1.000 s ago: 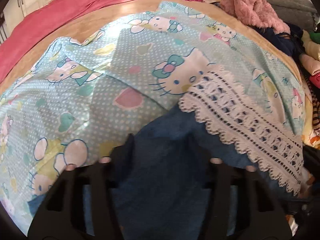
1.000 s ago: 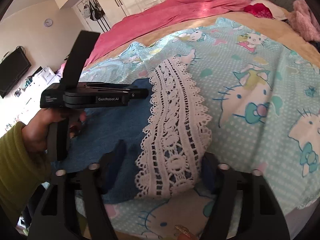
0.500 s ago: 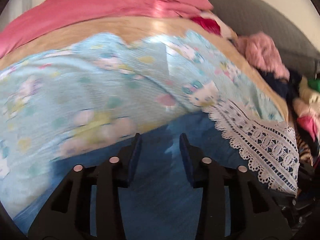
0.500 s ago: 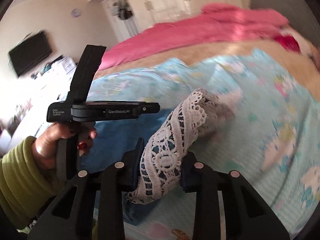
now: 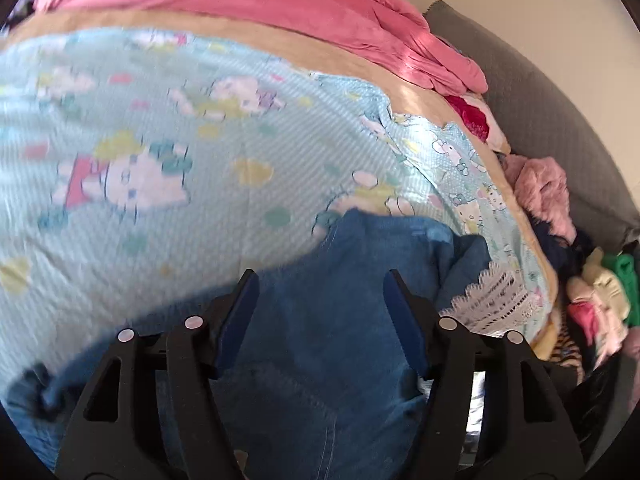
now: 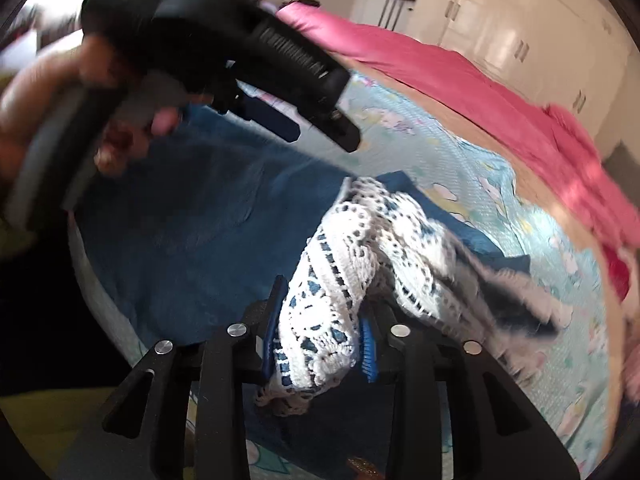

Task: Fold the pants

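Observation:
Blue denim pants (image 5: 328, 340) with a white lace hem (image 5: 496, 300) lie on a light blue cartoon-print sheet (image 5: 200, 152). My left gripper (image 5: 322, 280) hangs open just over the denim, its jaws wide apart with fabric below them. In the right wrist view my right gripper (image 6: 320, 332) is shut on the bunched lace hem (image 6: 340, 280), lifted above the spread denim (image 6: 192, 232). The left gripper (image 6: 280, 112) and the hand holding it show at the upper left of that view.
A pink blanket (image 5: 280, 12) lies across the far side of the bed. A pile of clothes (image 5: 580, 280) sits at the right edge by a grey headboard (image 5: 560, 100). White wardrobe doors (image 6: 520, 32) stand behind.
My right gripper closed on the lace hem and lifted it, bunching it. My left gripper closed partway, then opened wide again and swung left over the denim.

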The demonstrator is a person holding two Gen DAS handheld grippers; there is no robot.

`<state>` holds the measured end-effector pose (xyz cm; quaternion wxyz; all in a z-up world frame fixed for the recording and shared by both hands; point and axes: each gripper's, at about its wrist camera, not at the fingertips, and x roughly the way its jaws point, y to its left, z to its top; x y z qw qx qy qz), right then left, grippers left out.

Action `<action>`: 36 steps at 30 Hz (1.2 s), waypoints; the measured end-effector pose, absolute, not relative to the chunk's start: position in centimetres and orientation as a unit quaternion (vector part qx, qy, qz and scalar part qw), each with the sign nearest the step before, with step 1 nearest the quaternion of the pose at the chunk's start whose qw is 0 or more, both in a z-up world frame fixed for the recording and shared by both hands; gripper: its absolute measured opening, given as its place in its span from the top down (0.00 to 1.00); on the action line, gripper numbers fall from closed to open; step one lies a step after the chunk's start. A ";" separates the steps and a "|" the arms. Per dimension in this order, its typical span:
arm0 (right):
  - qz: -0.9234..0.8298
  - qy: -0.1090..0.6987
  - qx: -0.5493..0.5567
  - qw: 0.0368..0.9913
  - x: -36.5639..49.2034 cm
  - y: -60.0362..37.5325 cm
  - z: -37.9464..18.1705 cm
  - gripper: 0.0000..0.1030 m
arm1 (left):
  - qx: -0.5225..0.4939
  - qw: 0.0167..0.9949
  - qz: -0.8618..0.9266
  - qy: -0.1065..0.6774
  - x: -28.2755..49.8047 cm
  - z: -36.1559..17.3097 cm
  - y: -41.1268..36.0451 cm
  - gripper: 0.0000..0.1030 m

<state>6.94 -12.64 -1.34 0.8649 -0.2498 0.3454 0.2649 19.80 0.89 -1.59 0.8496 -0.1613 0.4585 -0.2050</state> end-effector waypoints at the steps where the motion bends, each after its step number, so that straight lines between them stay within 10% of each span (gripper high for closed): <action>1: 0.265 0.341 -0.259 0.864 6.3 -12.4 -1.7 0.66 | -0.164 0.849 -0.207 0.458 19.7 -1.8 0.9 0.42; 9: 0.294 0.322 -0.207 0.876 3.6 -15.3 -0.8 0.30 | -0.155 0.849 -0.256 0.436 17.8 -0.8 -1.2 0.37; 27: 0.175 0.334 0.008 0.926 2.0 -33.5 1.0 0.25 | 0.259 0.821 -0.287 0.420 13.9 -0.7 -22.3 0.18; 31: 0.178 0.336 0.037 0.924 2.7 -34.2 0.8 0.25 | 0.248 0.823 -0.259 0.440 15.5 -2.0 -22.0 0.62; 36: 0.220 0.326 0.020 0.919 2.8 -31.1 1.2 0.25 | 0.047 0.825 -0.298 0.478 18.7 -0.4 -16.1 0.70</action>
